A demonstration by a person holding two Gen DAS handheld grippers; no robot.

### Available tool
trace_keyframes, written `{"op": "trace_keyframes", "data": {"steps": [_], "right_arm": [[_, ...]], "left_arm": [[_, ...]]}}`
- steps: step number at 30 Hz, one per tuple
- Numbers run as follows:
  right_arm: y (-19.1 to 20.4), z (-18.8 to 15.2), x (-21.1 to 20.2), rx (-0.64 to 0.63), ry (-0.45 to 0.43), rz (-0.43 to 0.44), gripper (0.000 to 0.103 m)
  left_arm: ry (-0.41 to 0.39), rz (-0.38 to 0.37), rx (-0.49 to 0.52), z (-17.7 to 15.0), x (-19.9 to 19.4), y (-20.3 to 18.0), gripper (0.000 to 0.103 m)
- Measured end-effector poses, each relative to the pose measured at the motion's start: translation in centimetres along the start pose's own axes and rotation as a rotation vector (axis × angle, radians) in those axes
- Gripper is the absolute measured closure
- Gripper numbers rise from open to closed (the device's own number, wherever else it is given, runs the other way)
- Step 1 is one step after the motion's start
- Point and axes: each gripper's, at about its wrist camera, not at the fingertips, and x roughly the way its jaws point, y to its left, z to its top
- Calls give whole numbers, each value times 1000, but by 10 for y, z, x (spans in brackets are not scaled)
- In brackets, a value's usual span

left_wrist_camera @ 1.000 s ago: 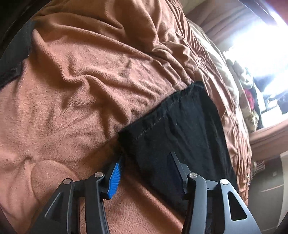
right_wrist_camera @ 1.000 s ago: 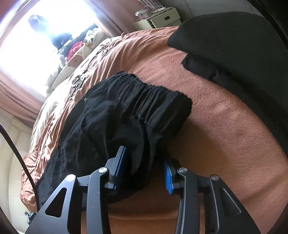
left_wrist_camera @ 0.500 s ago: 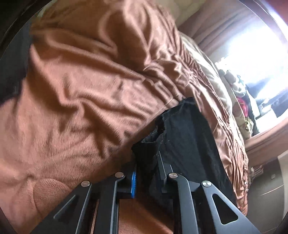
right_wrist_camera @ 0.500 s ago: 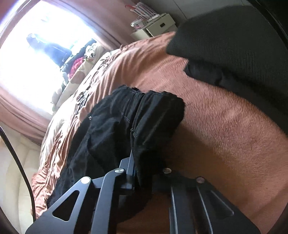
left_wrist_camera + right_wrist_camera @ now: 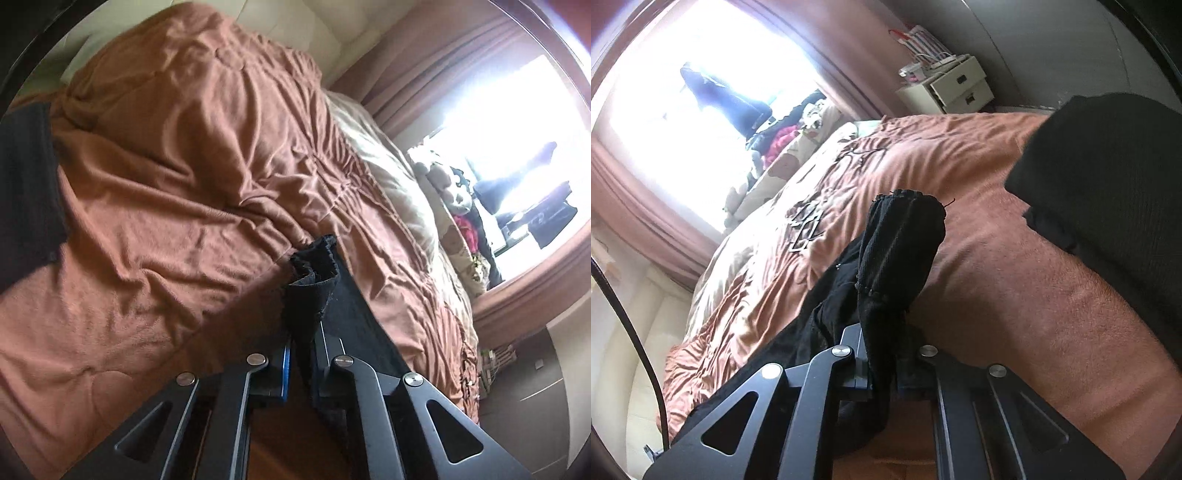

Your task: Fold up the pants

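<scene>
Evidently we have soft, limp, light black pants [image 5: 901, 251] pinched in both the left gripper [image 5: 301, 363] and right gripper [image 5: 886, 369], fingers closed on bunched hem and waistband above the bed [image 5: 155, 206], where stitched edges hold best.

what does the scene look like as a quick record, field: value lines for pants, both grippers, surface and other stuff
pants: black pants, bunched, lifted off the bed at both held ends
left gripper: left gripper shut on the pants
right gripper: right gripper shut on the pants
surface: bed with a wrinkled brown blanket
other: dark garment on the blanket, white drawers by the wall, bright window
</scene>
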Motion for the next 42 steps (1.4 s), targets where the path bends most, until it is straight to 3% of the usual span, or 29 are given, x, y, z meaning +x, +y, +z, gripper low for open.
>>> {"op": "trace_keyframes", "data": {"steps": [13,26,35,42], "right_arm": [[-9,-13,-54,-22,26,53,99],[-28,-35,-116,-37,41,95,99],[-48,-45,-142,-20,43,75,99],[-71,-61,-139,7,62,43,100]], "left_arm": [[-56,-21,-52,3,-91,30,96],[-62,-14,-101,-35,-178,97,96],[-33,-16,-122,-67,-205,124,96],[3,9,-133,-89,-196,149,95]]}}
